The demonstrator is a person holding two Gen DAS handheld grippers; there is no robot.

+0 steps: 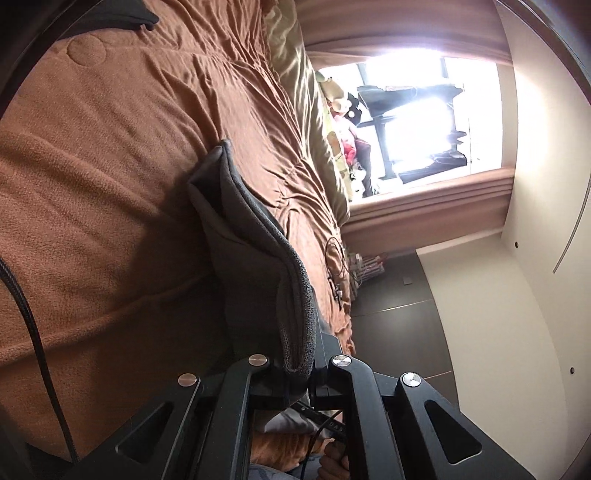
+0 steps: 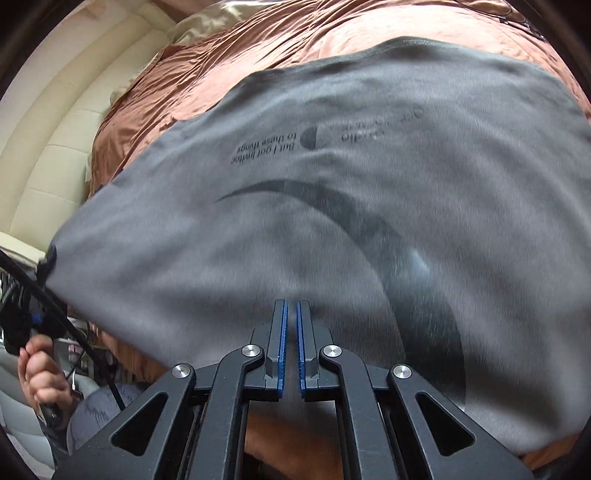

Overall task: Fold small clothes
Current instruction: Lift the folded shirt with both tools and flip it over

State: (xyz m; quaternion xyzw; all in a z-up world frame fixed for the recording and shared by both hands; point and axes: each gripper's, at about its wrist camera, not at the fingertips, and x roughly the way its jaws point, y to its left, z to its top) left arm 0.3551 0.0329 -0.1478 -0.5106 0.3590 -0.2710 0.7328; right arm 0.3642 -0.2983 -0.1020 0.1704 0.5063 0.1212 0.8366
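A grey T-shirt with dark printed text and a curved mark is stretched out above a brown bedspread. My right gripper is shut on the shirt's near edge, its blue pads almost together with cloth between them. My left gripper is shut on another edge of the same shirt, which rises as a folded ridge above the bedspread. The left gripper also shows at the left edge of the right wrist view, pinching the shirt's corner.
A cream padded headboard and a pale pillow lie at the bed's far end. In the left wrist view a bright window with curtains, a dark floor and a black cable on the bed edge show.
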